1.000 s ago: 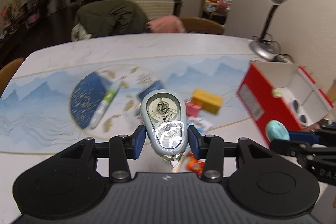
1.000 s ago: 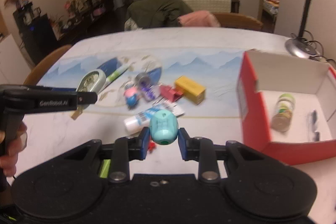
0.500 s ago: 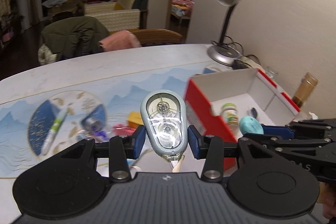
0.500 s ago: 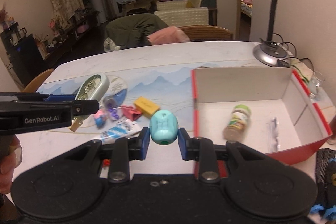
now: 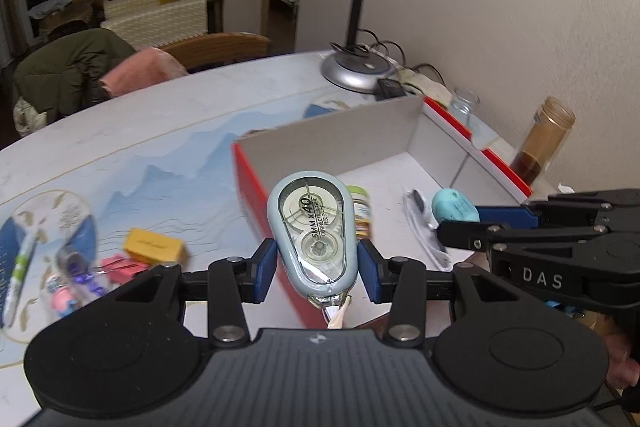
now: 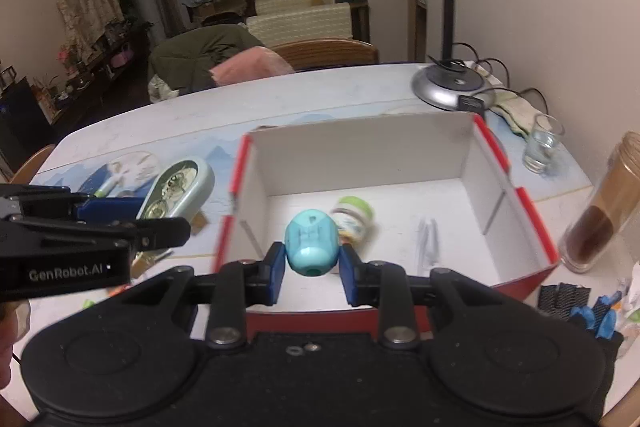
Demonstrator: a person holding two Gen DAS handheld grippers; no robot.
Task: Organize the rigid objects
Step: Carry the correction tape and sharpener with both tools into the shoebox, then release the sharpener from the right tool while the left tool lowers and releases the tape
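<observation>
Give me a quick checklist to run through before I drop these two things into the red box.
1. Left gripper clamped on the correction tape: ok.
2. Right gripper clamped on the teal sharpener: ok.
3. Sharpener over the red box opening: ok, it sits above the white floor in both views.
4. Correction tape over the opening: cannot tell, it appears near the box's left wall.
5. Bare floor to land on: ok, though the small jar and the clear wrapped item already lie there.
6. Grippers clear of each other: ok, apart in both views.
</observation>
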